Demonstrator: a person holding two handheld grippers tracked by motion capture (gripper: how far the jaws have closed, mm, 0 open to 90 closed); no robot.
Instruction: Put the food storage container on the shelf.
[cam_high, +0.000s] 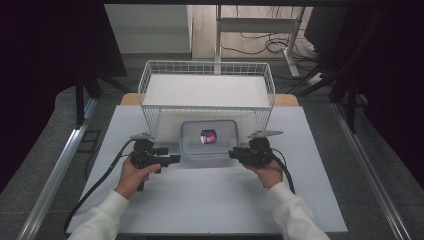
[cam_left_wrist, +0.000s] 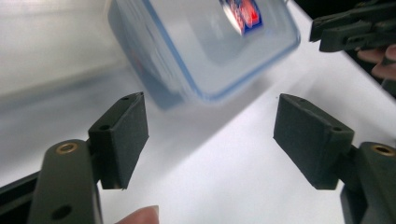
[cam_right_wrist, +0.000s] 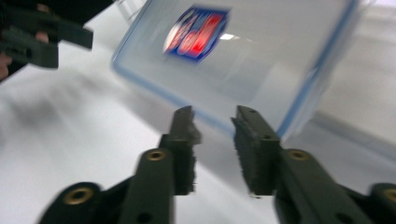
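On the white tabletop (cam_high: 200, 200) a clear lidded box (cam_high: 209, 138) sits between the wide-open left gripper (cam_high: 176, 159) and half-open right gripper (cam_high: 231, 153), probably light, stiff, slippery; hold its rim.

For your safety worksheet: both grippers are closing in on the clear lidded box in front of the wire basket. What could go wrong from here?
1. The box stands close against the wire basket, so a push could jam it against the mesh.
2. The left gripper has its jaws wide apart, the right gripper much narrower; uneven contact might spin the box.
3. Smooth plastic may slip.
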